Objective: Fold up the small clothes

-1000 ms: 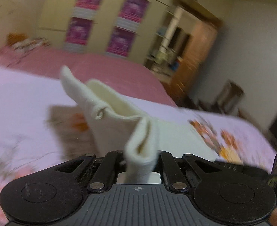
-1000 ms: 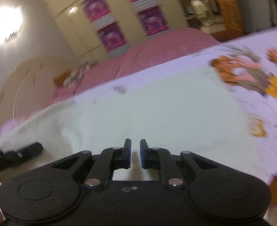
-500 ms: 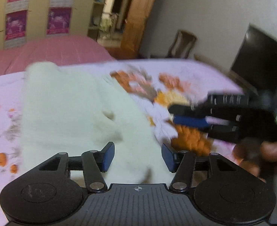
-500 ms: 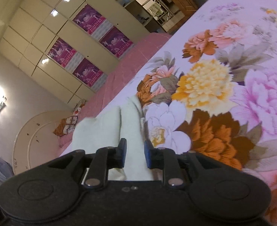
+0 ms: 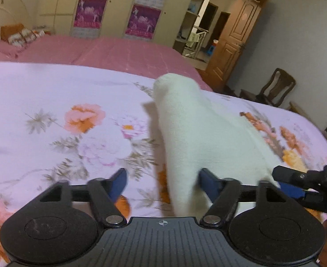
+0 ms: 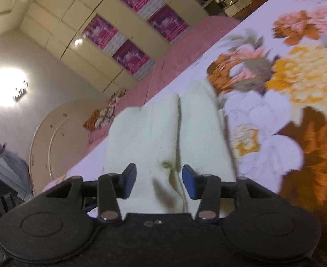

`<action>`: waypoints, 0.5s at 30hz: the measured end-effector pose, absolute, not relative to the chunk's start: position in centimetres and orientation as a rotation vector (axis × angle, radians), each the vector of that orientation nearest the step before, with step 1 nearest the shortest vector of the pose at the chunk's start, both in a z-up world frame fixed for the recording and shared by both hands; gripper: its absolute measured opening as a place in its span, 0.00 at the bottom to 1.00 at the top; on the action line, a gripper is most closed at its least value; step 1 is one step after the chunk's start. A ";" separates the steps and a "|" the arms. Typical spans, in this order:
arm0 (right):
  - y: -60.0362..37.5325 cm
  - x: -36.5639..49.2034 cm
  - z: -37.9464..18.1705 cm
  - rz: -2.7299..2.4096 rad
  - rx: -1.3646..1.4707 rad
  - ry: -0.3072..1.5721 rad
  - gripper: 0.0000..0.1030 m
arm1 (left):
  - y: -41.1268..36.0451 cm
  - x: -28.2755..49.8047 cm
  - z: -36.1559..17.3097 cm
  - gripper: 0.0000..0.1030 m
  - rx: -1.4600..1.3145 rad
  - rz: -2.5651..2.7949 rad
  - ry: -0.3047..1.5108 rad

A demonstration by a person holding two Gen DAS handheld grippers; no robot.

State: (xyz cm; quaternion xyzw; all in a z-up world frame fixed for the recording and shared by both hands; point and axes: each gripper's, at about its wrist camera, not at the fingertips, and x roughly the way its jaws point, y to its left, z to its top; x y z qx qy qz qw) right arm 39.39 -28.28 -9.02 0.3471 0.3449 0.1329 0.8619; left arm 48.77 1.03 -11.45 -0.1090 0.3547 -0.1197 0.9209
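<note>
left gripper (image 5: 161,183): jaws spread, just opening, clear of cream garment (image 5: 199,129) | right gripper (image 6: 156,179): jaws parted, just opening, straddling garment | lying folded on floral bedspread (image 5: 52,102)

Cream-white garment (image 5: 199,133), lilac bedsheet (image 5: 41,84) printed with pink, orange and yellow flowers (grey-green leaves between them), plain pink bedspread (image 5: 119,51) behind, black grippers with blue pads (image 6: 189,183), magenta posters (image 5: 141,21) on cream wardrobe doors, brown wooden door (image 5: 236,35)
</note>
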 end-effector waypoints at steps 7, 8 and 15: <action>-26.3 40.9 -9.5 0.342 0.686 0.762 0.44 | 3.4 49.0 -12.4 0.72 -0.332 -0.267 0.685; -26.2 41.1 -9.5 0.342 0.686 0.760 0.44 | 3.5 49.5 -12.5 0.72 -0.336 -0.269 0.688; -27.0 42.6 -10.3 0.348 0.784 0.756 0.41 | 2.8 51.2 -14.3 0.72 -0.337 -0.283 0.731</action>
